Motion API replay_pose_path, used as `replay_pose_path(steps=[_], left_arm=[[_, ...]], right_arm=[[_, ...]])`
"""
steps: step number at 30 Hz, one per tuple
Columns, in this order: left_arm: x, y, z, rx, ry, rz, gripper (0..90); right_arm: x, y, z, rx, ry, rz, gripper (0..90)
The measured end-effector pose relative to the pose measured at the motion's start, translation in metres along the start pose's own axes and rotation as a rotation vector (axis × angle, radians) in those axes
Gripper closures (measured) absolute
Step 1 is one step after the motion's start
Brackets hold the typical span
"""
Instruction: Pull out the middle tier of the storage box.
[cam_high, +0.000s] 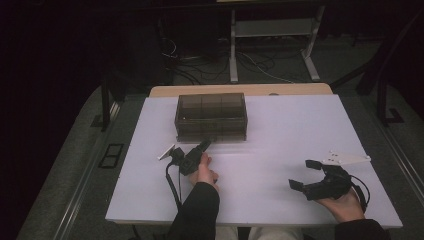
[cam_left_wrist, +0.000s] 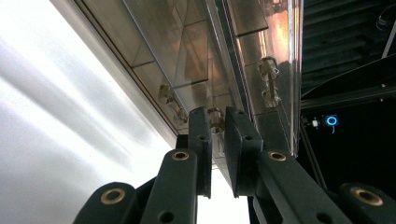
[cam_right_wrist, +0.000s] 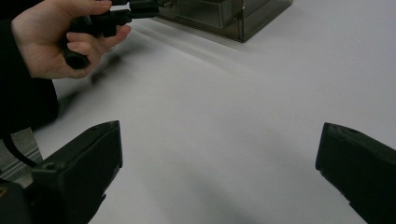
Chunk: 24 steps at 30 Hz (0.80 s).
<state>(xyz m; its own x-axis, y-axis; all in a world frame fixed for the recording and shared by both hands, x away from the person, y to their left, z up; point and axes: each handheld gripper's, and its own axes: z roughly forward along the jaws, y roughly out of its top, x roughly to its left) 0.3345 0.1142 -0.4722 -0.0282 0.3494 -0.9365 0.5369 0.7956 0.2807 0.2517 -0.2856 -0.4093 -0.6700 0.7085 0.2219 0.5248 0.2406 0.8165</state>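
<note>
1. Toward the far middle of the white table (cam_high: 280, 130) stands a smoky clear drawer box (cam_high: 211, 116), its front facing the person
2. Small clear knobs stick out of the drawer fronts; in the left gripper view one knob (cam_left_wrist: 215, 119) sits right between the two black jaws
3. Clamped on that knob is the left gripper (cam_left_wrist: 214, 122), its jaws drawn nearly together with the knob pinched between the pads
4. From above, the left gripper (cam_high: 204, 145) reaches up to the lower front edge of the box, held by the left hand (cam_high: 204, 172) in a dark sleeve
5. Well apart, near the table's right front corner, the right gripper (cam_high: 305, 175) rests in the right hand (cam_high: 345, 206), jaws spread wide with nothing but bare table between them
6. A white three-cornered plate (cam_high: 347, 159) lies just beyond the right gripper
</note>
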Motion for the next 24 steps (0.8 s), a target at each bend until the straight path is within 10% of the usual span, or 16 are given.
replay_pose_path(steps=[24], left_arm=[[-0.014, 0.003, -0.009, 0.12, -0.002, 0.201, 61.6]], right_arm=[[0.001, 0.0, 0.001, 0.009, 0.001, 0.002, 0.0]])
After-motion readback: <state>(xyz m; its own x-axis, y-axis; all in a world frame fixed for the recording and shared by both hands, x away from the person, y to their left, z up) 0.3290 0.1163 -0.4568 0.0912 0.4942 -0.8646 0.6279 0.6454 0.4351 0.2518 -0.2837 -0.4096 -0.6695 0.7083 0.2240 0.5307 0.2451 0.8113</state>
